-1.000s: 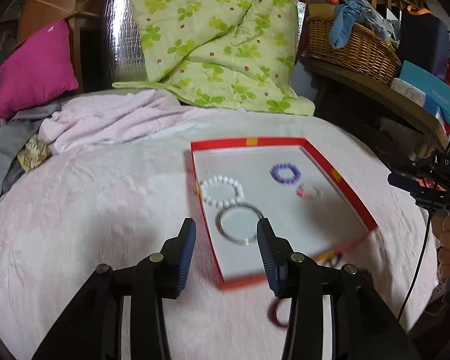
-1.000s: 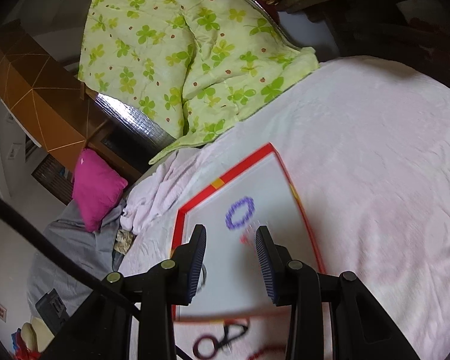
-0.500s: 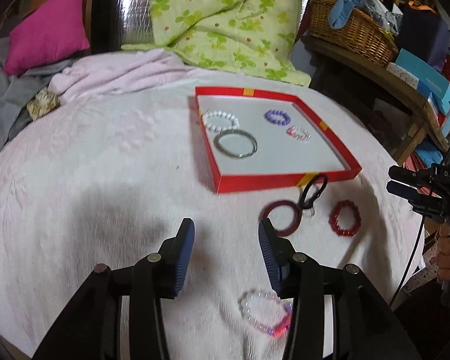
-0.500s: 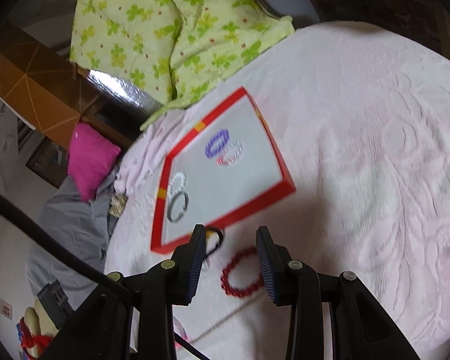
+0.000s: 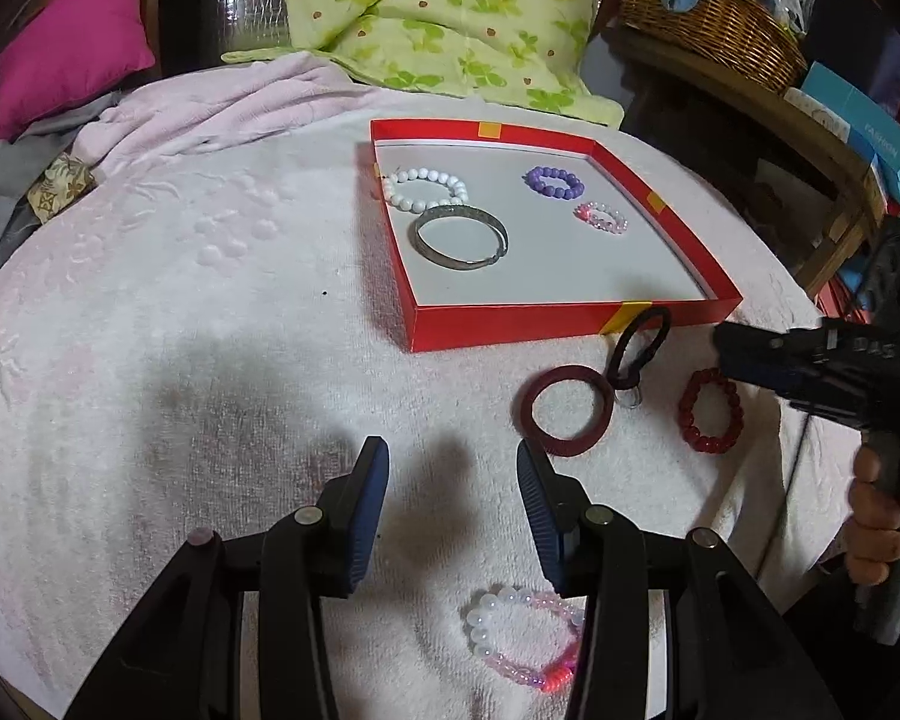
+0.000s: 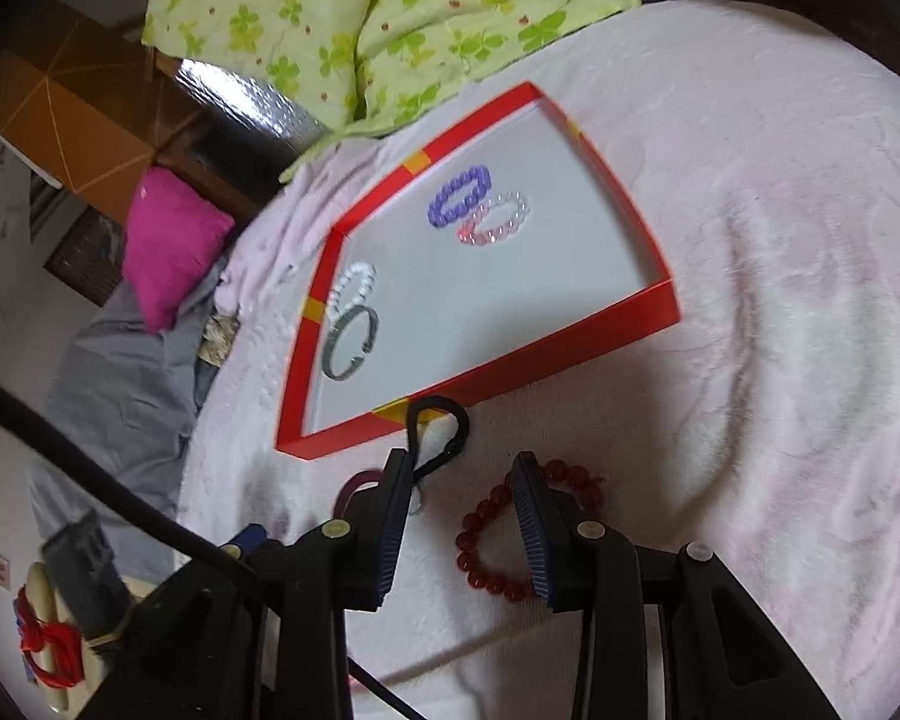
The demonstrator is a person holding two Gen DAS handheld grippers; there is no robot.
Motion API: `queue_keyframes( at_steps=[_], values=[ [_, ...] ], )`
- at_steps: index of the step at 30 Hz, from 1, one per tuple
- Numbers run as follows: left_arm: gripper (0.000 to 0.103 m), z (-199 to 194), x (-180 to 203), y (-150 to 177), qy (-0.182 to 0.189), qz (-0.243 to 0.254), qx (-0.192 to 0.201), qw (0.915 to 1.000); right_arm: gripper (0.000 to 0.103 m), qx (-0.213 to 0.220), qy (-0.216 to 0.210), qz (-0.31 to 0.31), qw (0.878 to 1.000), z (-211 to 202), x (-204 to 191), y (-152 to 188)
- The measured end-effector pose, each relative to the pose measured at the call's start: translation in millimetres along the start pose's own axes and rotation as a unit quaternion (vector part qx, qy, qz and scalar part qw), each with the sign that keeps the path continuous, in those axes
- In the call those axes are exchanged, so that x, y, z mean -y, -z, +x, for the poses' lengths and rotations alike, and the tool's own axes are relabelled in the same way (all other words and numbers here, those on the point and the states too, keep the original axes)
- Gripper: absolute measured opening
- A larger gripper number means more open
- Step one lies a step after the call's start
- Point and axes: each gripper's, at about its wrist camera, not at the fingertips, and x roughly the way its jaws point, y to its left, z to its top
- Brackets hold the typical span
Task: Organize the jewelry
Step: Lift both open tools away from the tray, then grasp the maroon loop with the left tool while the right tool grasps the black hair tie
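Note:
A red tray on the pink bedspread holds a white bead bracelet, a silver bangle, a purple bead bracelet and a pink clear bead bracelet. In front of the tray lie a dark red bangle, a black clip and a red bead bracelet. My left gripper is open over bare cloth, with a pink and white bead bracelet just under its right finger. My right gripper is open just above the red bead bracelet, beside the black clip.
A green flowered quilt and a magenta pillow lie beyond the tray. A wicker basket and boxes sit on a shelf to the right. The bed's edge drops off at the right, where a hand holds the right gripper.
Both grippers have drawn back from over the tray and sunk toward the near bedspread. The loose bracelets in front of the tray have come into view, and the right gripper now hangs over the red one.

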Motion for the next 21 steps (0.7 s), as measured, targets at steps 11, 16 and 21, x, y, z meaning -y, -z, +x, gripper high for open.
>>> queue_keyframes(
  at_steps=[11,16,21],
  values=[
    [0.045,6.1,-1.3,-1.0,0.015,-0.006,-0.014,0.9998,0.038,-0.007,0.003,-0.020,1.000,38.3,-7.4,-10.0],
    [0.045,10.3,1.8,-0.9,0.015,-0.001,-0.018,0.9997,0.026,-0.003,0.014,-0.048,0.999,45.7,-17.2,-9.2],
    [0.045,12.6,7.2,-0.8,0.021,0.010,-0.014,0.9996,0.008,0.008,0.016,-0.039,0.999,40.5,-10.9,-10.1]
  ],
)
